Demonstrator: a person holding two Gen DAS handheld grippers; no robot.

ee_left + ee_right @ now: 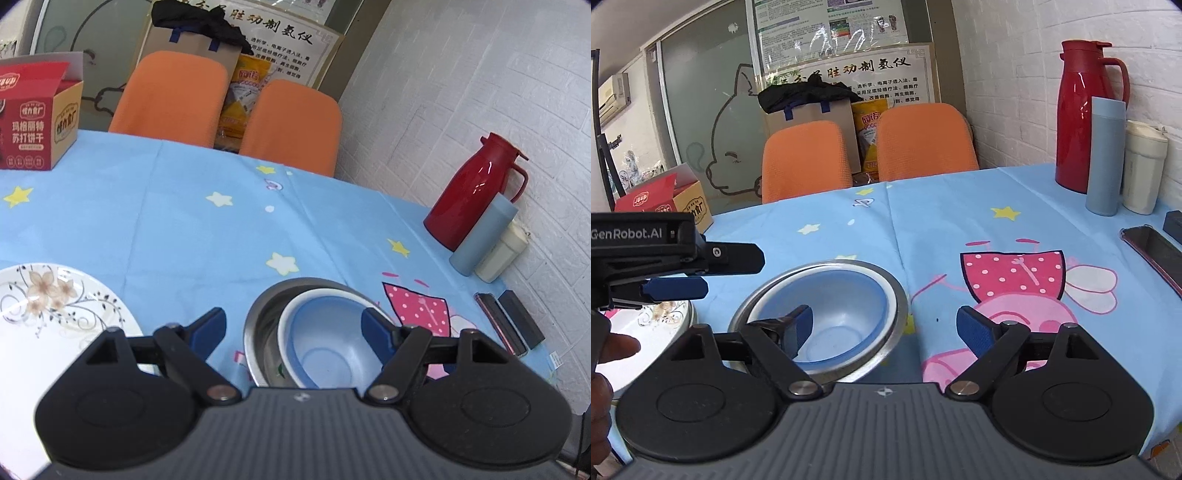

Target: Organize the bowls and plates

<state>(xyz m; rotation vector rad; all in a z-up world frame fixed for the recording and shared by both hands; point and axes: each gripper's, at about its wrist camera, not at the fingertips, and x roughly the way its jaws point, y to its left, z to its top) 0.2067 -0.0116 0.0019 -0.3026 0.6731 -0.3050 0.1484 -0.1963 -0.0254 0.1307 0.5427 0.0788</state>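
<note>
A blue plastic bowl (325, 343) with a white rim sits nested inside a steel bowl (258, 325) on the blue tablecloth. A white floral plate (55, 306) lies to their left. My left gripper (295, 328) stands open above the bowls, its pads apart and touching nothing. In the right wrist view the blue bowl (842, 314) rests in the steel bowl (899, 295), and my right gripper (884, 328) is open wide, its left pad over the bowl's inside, its right pad over the cloth. The left gripper's fingers (676, 288) show at left above the plate (665, 321).
A red thermos jug (1086, 118), a blue tumbler (1106, 155) and a cream cup (1145, 170) stand by the brick wall at right, with a phone (1152, 251) and a black block (521, 321) near them. A red biscuit box (37, 122) sits far left. Two orange chairs (173, 96) stand behind the table.
</note>
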